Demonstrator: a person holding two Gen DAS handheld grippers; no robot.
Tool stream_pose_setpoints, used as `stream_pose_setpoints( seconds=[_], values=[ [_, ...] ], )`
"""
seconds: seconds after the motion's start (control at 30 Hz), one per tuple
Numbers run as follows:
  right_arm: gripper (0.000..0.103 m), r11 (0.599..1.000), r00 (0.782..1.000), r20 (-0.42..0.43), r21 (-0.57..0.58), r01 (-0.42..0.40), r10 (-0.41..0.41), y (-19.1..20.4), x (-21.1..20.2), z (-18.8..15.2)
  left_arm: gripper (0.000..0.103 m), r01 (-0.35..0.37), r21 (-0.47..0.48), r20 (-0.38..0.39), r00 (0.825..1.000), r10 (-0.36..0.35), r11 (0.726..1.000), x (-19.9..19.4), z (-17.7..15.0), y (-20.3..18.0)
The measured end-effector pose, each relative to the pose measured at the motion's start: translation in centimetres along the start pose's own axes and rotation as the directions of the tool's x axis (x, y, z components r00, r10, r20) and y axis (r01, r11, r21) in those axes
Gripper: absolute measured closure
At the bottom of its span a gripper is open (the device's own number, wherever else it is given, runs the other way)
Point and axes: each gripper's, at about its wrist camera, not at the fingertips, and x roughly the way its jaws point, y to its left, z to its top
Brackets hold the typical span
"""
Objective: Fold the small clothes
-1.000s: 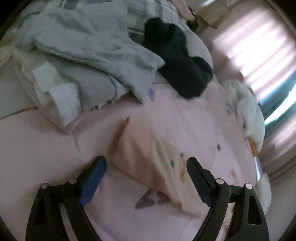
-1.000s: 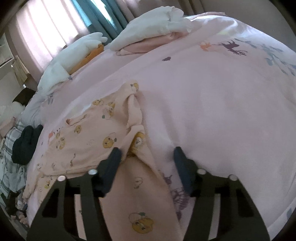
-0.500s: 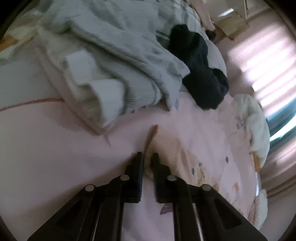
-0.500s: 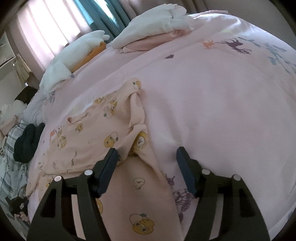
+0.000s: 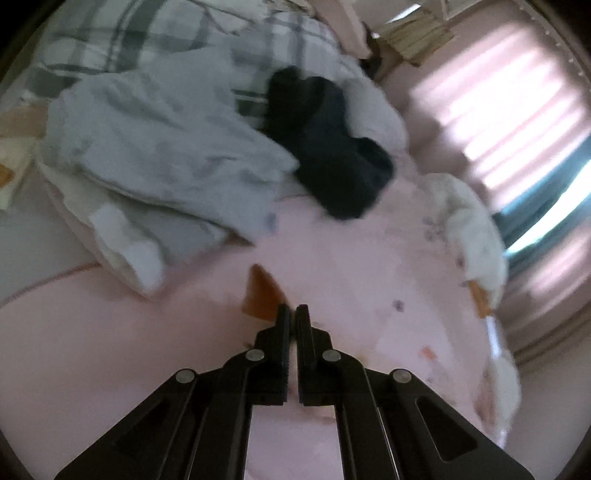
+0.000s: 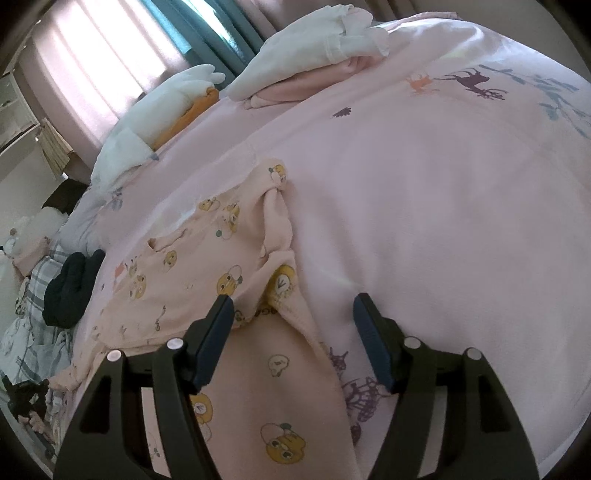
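Observation:
A small peach garment with yellow cartoon prints lies spread on the pink bed cover. My right gripper is open, its fingers straddling a bunched fold of the garment near its lower part. In the left wrist view my left gripper is shut on a corner of the peach garment, which sticks up just past the fingertips. The rest of the garment is hidden below the left gripper.
A pile of grey and white clothes and a dark navy garment lie on a plaid blanket beyond the left gripper. White and pink folded items sit at the bed's far edge by the curtains.
My left gripper went from wide open to shut on the garment's corner and has lifted it slightly. My right gripper stays open and has barely moved.

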Motion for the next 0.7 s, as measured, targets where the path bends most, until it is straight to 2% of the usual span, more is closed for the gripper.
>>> stream_pose_setpoints(
  seconds=[0.1,0.17,0.23,0.27,0.37,0.47,0.5,0.57,0.6,0.63,0.7],
  values=[
    [0.036,1.0,1.0,-0.013,-0.005,-0.007,0.007,-0.1,-0.2,0.3,0.103,0.001,0.068,0.019,1.0,-0.002,0.998,-0.8,-1.0,-2.6],
    [0.034,0.999,0.999,0.016,-0.014,0.047,-0.046,0.1,-0.8,0.5,0.103,0.014,0.126,0.021,1.0,-0.017,0.992,-1.2,-1.6,-5.1],
    [0.015,0.988,0.99,0.063,-0.084,0.13,-0.125,1.0,-1.4,0.7,0.103,0.071,0.148,0.004,0.997,-0.072,0.986,-1.4,-2.2,-7.1],
    [0.012,0.98,0.986,0.079,-0.12,0.157,-0.148,1.4,-1.5,0.7,0.103,0.094,0.149,-0.01,0.996,-0.094,0.984,-1.3,-2.4,-7.8],
    [0.012,0.959,0.985,0.048,-0.224,0.172,-0.166,2.3,-1.1,0.7,0.103,0.15,0.157,-0.066,0.988,-0.142,0.976,-0.4,-3.4,-10.9],
    [0.015,0.946,0.985,0.028,-0.277,0.169,-0.168,2.3,-0.8,0.4,0.103,0.144,0.239,-0.065,0.989,-0.132,0.96,-0.1,-5.0,-14.3],
    [0.019,0.941,0.983,0.031,-0.283,0.183,-0.181,2.1,-0.7,0.4,0.103,0.155,0.273,-0.076,0.987,-0.139,0.949,0.0,-5.9,-15.7],
    [0.037,0.943,0.979,0.019,-0.266,0.201,-0.203,1.4,-0.2,0.6,0.103,0.188,0.286,-0.114,0.98,-0.162,0.939,0.6,-7.0,-17.1],
    [0.055,0.949,0.98,0.001,-0.25,0.193,-0.2,0.9,0.2,0.7,0.103,0.203,0.283,-0.137,0.976,-0.17,0.937,1.0,-7.5,-17.7],
    [0.062,0.955,0.982,0.0,-0.233,0.184,-0.189,0.4,0.3,0.8,0.103,0.22,0.277,-0.164,0.97,-0.18,0.935,1.4,-7.9,-18.2],
    [0.068,0.968,0.988,0.002,-0.197,0.154,-0.156,-0.3,-0.1,1.1,0.103,0.245,0.268,-0.202,0.96,-0.194,0.932,2.2,-8.9,-19.6]
  ],
)
